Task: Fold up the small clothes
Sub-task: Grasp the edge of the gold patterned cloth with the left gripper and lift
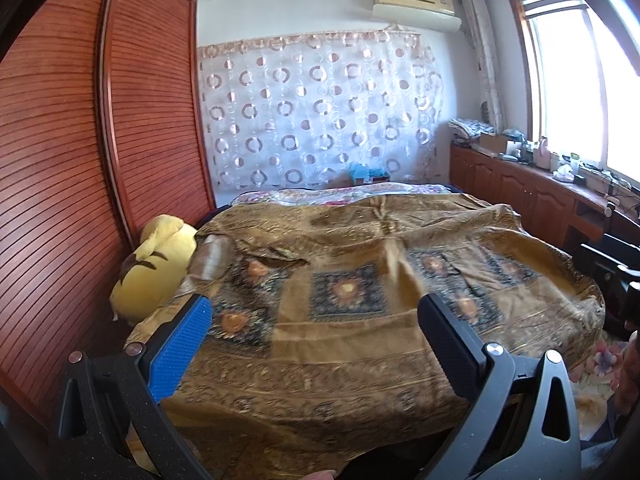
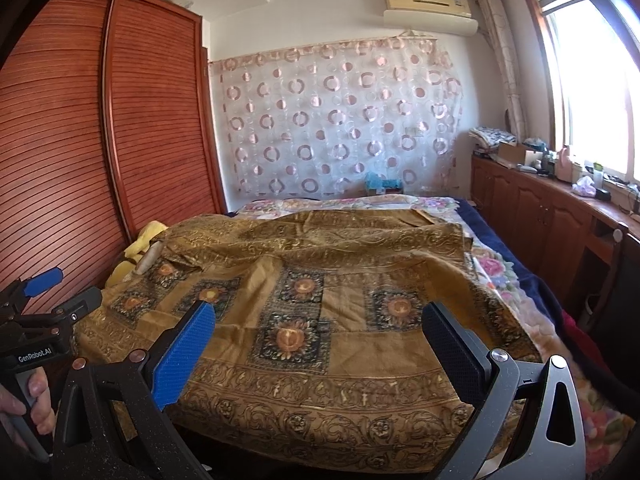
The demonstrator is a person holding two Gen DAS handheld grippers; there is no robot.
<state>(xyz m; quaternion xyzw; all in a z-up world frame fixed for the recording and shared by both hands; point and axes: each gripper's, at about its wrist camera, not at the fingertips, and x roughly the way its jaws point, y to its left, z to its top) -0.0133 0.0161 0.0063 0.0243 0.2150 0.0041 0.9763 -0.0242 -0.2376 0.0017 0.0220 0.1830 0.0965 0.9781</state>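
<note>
From my right wrist view I read one label, "GenRobot.AI", in white letters on the black body of my left gripper (image 2: pixel 60 292), just above the hand (image 2: pixel 28 404) that grips its handle; the air conditioner (image 2: pixel 430 10) bears a mark too small to read.

I can't read the clutter on the desk (image 2: pixel 560 196) under the window; too small. The yellow plush (image 2: pixel 138 246) is mostly hidden behind the brown cloth (image 2: pixel 320 280), whose near edge is cut off.
</note>
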